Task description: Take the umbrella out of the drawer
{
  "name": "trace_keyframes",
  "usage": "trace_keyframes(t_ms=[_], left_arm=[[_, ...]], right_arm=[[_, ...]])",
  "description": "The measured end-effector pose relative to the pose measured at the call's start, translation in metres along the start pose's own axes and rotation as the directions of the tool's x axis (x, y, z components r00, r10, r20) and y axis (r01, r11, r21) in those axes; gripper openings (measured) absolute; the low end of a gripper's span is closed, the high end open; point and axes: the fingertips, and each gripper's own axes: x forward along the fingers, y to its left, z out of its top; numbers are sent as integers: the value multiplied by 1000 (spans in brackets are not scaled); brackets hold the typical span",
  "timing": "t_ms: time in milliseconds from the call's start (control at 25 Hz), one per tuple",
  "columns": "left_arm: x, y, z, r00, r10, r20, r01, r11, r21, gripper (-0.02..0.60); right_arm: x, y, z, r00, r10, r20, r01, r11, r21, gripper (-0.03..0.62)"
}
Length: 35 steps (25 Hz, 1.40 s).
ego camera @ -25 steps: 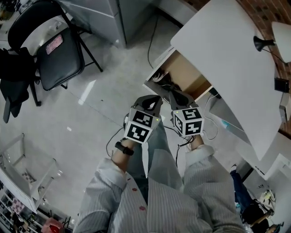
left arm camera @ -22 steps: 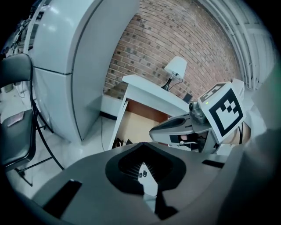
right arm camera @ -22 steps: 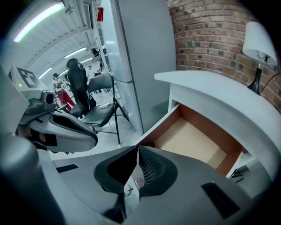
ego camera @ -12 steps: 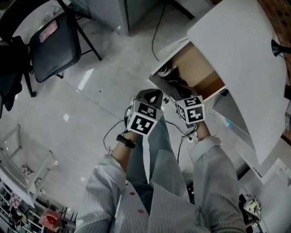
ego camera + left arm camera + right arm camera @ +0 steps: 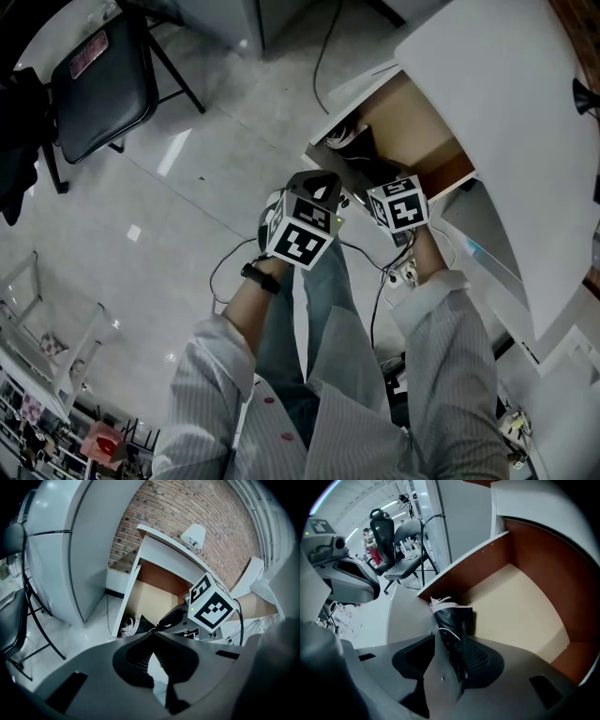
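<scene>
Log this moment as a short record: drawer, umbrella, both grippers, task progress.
drawer: open, under the white desk
umbrella: dark, folded, in a corner of the drawer
right gripper: jaws have just been opening; umbrella's end between them, not pressed
left gripper: jaws together, empty, beside the right one
progress: umbrella not yet out

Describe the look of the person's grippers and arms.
The left gripper and right gripper are grey; the left cube and right cube carry black-and-white square markers and a green light each. The sleeves are pale and pinstriped, with a black wristband on the left wrist.
</scene>
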Motion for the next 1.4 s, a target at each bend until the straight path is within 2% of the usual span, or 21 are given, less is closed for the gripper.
trace_keyframes(t_ms=[360, 560, 760, 840, 1080, 1400], left_arm=[[12, -3, 2, 1000, -19, -6, 19, 999, 37, 9], [11, 0, 3, 1000, -19, -6, 20, 999, 41, 9], [12, 1, 3, 1000, -19, -9, 19, 999, 39, 9], [12, 2, 3, 1000, -21, -7, 22, 999, 35, 9], [10, 9, 1, 1000, -17, -4, 17, 1000, 12, 9], [10, 13, 0, 1000, -12, -2, 12, 1000, -1, 9]], right_arm=[[29, -13, -25, 992, 34, -118, -37, 999, -19, 262], [41, -20, -25, 988, -13, -155, 3, 998, -66, 262], [45, -28, -18, 972, -139, -187, 95, 969, -226, 262], [48, -31, -19, 968, -162, -191, 113, 963, -244, 262], [52, -31, -17, 967, -140, -212, 91, 970, -227, 261], [56, -31, -23, 954, -126, -273, 60, 970, -236, 204]])
